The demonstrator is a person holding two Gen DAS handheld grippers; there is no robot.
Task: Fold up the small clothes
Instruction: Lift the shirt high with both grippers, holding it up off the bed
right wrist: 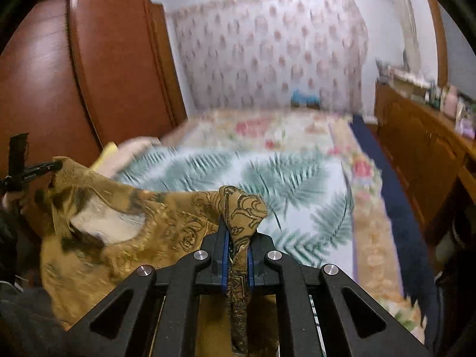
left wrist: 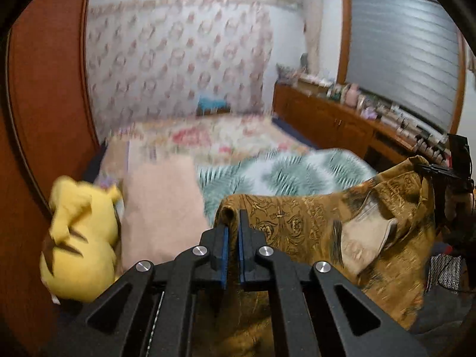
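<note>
Grippers clamp one patterned brown garment [left wrist: 312, 223] above a leaf-print bedspread [right wrist: 267, 175]: left gripper [left wrist: 234, 223] and right gripper [right wrist: 238, 238] each pinching a corner.

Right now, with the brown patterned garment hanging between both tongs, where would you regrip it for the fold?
Probably keep the top edge. The left tongs and right tongs each pinch a bunched top corner of the brown patterned garment, so it hangs spread, pale neck opening between them. If one slips, retake that corner from above, tongs across the hem.
</note>
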